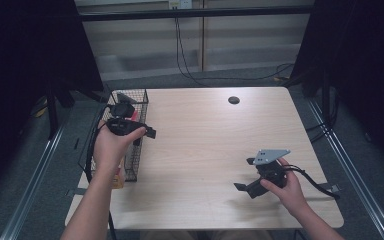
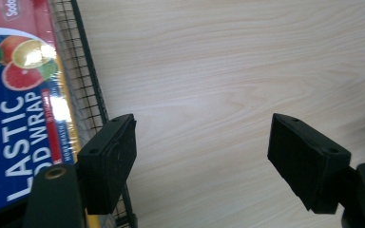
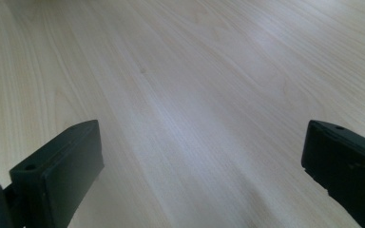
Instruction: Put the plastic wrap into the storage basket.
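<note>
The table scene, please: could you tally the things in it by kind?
Hand-held claws: 2 (left claw, right claw)
Wire baskets: 1 (basket)
Plastic food wrap boxes: 1 (box, lying in the basket)
Black round caps set in the table top: 1 (cap)
Total: 5

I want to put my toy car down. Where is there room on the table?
Lots of room: the bare wood of the table between the wire basket and the right gripper, up to the small black disc. The left edge is crowded: the basket holds a plastic wrap box, and the left gripper hovers there.
</note>
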Demonstrator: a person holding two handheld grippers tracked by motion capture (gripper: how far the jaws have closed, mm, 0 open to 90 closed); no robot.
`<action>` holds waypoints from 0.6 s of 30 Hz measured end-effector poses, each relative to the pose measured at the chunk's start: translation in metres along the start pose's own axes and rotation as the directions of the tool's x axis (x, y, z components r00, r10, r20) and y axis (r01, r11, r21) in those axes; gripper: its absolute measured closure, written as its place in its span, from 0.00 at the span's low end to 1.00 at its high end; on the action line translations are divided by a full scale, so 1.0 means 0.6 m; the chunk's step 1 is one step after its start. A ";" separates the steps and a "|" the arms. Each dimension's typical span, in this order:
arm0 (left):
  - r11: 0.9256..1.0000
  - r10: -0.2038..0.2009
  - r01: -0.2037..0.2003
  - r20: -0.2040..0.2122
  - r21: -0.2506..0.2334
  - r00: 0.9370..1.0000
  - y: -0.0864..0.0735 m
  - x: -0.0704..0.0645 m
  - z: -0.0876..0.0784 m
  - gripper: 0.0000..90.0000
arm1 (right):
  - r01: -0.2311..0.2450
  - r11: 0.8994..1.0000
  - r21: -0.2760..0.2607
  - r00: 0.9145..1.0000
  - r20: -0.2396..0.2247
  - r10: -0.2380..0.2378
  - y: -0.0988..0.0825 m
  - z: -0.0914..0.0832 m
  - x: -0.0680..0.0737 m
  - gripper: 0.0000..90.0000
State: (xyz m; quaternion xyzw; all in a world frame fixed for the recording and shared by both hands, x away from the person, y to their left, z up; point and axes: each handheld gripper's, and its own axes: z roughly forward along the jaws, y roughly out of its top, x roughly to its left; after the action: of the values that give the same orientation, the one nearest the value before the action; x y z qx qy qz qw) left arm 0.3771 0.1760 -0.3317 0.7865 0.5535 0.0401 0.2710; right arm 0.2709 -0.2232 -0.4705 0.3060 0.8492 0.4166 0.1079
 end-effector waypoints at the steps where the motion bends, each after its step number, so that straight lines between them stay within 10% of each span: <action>1: 1.000 0.000 0.000 0.002 -0.001 1.000 0.000 -0.001 0.001 0.28 | 0.000 1.000 0.001 1.000 0.002 0.000 0.000 0.000 0.000 0.00; 18: 0.998 0.060 -0.058 0.062 -0.027 0.996 -0.016 -0.042 0.029 0.27 | 0.006 1.000 -0.002 1.000 -0.004 -0.006 0.001 -0.001 -0.003 0.00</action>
State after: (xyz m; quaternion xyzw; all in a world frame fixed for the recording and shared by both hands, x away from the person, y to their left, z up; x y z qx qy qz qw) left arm 0.3653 0.1490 -0.3449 0.8000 0.5207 0.0301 0.2967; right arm 0.2721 -0.2243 -0.4695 0.3026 0.8498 0.4178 0.1080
